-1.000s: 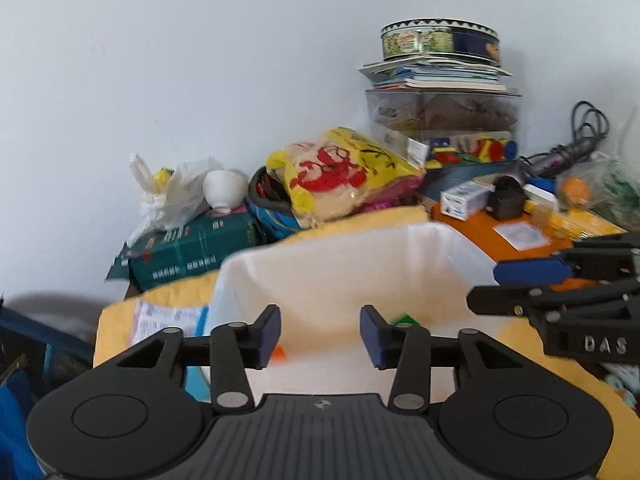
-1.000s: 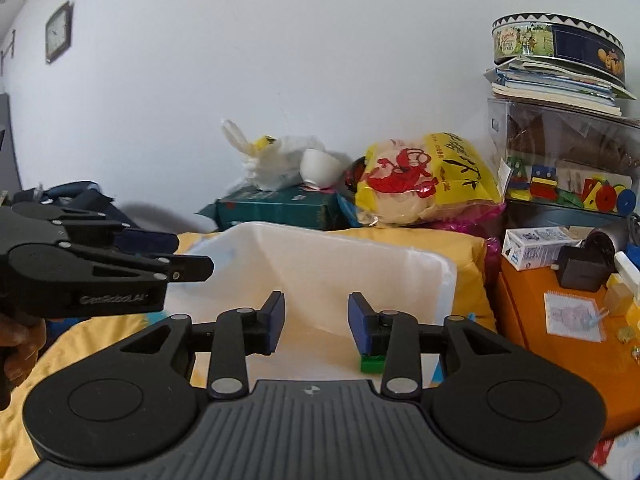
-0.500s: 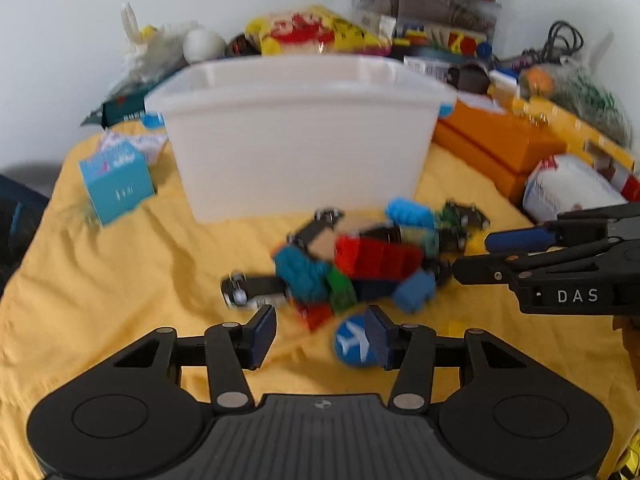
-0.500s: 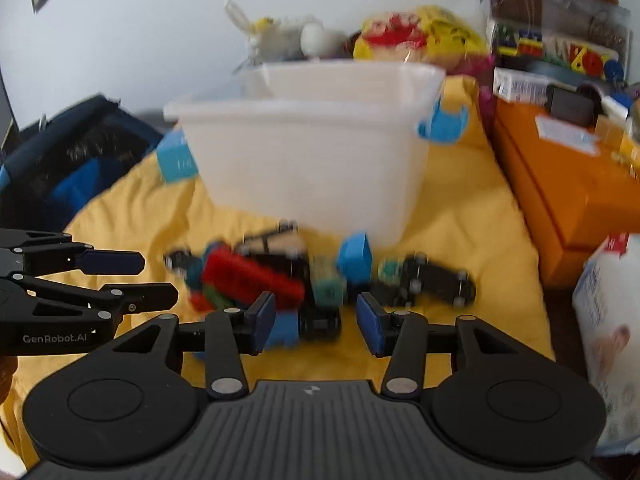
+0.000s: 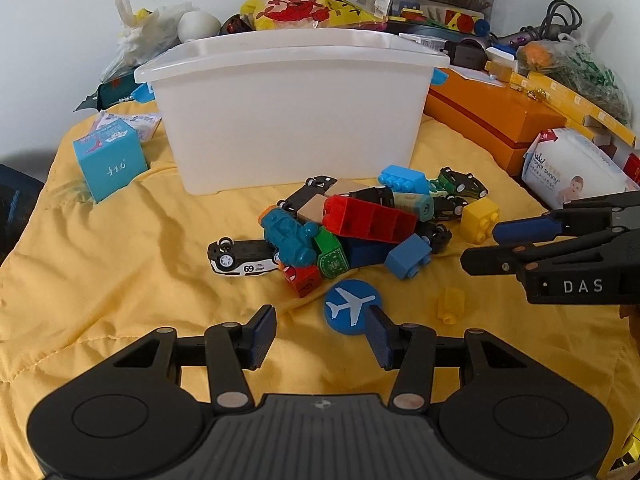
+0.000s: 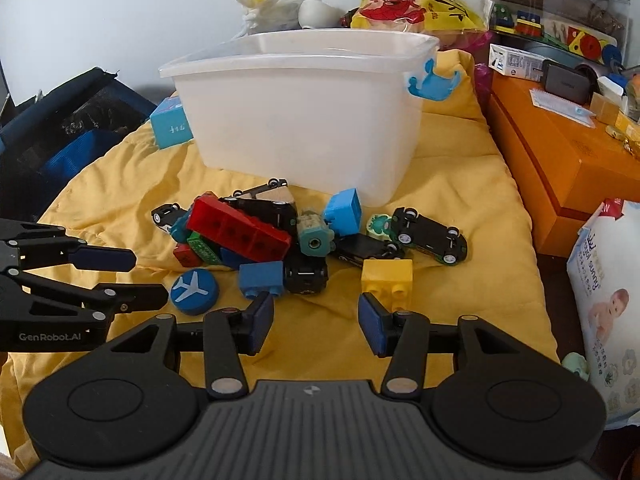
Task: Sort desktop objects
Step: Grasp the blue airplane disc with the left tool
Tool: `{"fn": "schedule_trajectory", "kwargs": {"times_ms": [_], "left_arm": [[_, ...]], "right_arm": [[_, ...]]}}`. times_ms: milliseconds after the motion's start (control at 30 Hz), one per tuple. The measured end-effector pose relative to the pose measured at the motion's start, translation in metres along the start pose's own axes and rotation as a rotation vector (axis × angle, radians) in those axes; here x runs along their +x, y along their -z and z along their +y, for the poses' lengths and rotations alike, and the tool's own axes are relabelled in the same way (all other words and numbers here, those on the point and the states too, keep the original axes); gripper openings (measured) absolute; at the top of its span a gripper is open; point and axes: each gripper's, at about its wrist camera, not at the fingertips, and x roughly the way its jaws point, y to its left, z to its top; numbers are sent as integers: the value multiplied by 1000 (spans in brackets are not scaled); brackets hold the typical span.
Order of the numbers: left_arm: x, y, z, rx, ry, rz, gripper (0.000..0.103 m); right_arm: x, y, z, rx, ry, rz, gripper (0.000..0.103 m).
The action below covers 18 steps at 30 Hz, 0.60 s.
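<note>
From the left wrist view, I have the left tool (image 5: 320,334) hanging over the yellow cloth (image 5: 120,272) on the table, jaws apart at a moderate width and empty; its right finger sits just in front of the round blue disc with a white aeroplane (image 5: 353,306) without gripping it. The heap of toys lies between me and the white plastic bin (image 5: 292,108): a long red building brick (image 5: 370,220), a white toy car numbered 69 (image 5: 240,258) on its side, a teal toy train (image 5: 290,236). To do this pick well, I would choose 1 loose piece at the heap's edge, such as the disc or the small yellow peg (image 5: 451,304), centre both pads on it, and close only once the cloth is clear of the pads.

From the right wrist view, the right tool (image 6: 316,322) has just been opening and now stands moderately apart, nothing between its pads. The yellow 2-stud brick (image 6: 386,278) sits just beyond its right finger, a blue block (image 6: 262,278) beyond the left. I judge the yellow brick the cleaner target, since it stands apart from the black toy cars (image 6: 430,236).
</note>
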Motion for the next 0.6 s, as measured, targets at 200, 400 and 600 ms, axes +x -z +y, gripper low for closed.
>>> {"fn": "schedule_trajectory", "kwargs": {"times_ms": [200,400,600], "left_arm": [[2,1,-2,-5,12,11,53],[14,1,-12,29,36,34,53],[38,-6,-18,54,30,73,52]], "right_arm": [[4,-3,6,-47,-5,1,43],[3,-2,-3,-55,27,-6,44],[-2,8,-4,-32,-11,13,44]]}}
